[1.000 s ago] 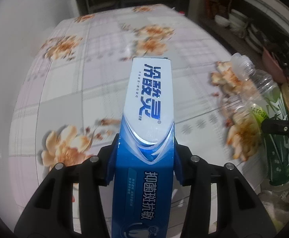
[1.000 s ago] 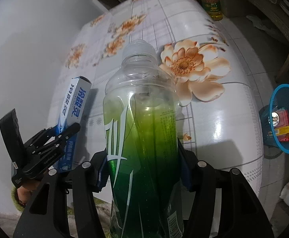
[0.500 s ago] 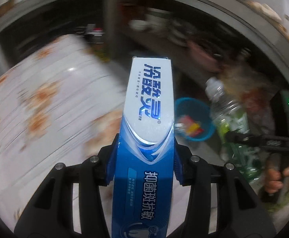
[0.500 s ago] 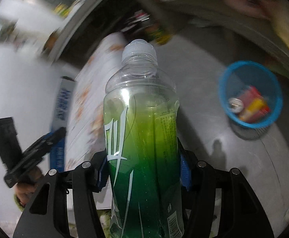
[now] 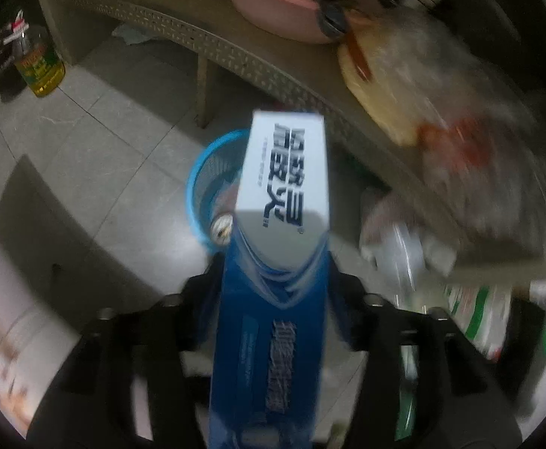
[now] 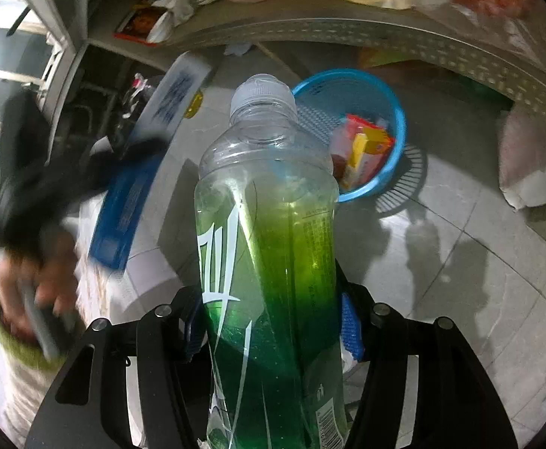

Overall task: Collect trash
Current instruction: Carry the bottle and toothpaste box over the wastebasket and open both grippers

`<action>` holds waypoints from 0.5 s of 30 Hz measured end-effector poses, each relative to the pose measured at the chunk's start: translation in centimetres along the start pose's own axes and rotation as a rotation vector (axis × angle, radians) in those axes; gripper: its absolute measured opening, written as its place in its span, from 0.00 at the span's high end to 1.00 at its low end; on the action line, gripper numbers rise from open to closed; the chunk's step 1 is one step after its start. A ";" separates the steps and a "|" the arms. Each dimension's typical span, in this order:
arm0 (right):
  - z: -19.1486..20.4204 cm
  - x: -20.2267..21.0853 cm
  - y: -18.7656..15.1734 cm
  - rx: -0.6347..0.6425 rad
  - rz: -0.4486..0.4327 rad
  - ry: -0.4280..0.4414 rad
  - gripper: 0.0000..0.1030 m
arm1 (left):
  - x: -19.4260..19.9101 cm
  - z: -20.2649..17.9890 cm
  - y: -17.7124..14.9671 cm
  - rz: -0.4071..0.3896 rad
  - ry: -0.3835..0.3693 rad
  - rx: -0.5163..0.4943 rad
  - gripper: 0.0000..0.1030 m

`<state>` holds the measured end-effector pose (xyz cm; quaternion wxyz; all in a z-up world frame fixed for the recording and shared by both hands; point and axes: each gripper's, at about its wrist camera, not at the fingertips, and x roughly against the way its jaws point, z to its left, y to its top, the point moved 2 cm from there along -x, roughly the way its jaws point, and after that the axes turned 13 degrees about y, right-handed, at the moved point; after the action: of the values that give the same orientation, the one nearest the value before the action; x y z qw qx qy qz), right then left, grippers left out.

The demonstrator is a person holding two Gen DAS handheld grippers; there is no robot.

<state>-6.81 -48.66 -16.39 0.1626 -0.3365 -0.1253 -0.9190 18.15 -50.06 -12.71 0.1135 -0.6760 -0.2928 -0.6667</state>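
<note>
Left gripper clamps toothpaste box, seemingly over basket.

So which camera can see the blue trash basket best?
The right wrist camera. There the blue basket shows its rim, mesh wall and the wrappers inside, with only the bottle covering one edge. In the left wrist view the toothpaste box hides most of it.

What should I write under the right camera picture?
Right hand-held gripper carries a green drink bottle toward the blue trash basket.
</note>
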 end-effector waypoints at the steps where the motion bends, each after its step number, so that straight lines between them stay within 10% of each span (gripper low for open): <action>1: -0.3 0.2 0.1 -0.007 -0.003 -0.004 0.45 | -0.4 0.2 0.8 -0.013 0.018 0.041 0.33; 6: -1.5 0.7 -0.2 -0.029 -0.007 -0.020 0.45 | -0.7 2.2 1.1 -0.019 -0.020 0.177 0.33; 15: -2.4 -2.2 1.1 -0.038 0.017 -0.070 0.45 | 6.9 5.8 -4.9 -0.137 0.005 0.111 0.32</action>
<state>-6.16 -50.04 -19.53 0.1596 -0.3727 -0.1104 -0.9074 19.93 -41.25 -7.68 0.1057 -0.6454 -0.3745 -0.6573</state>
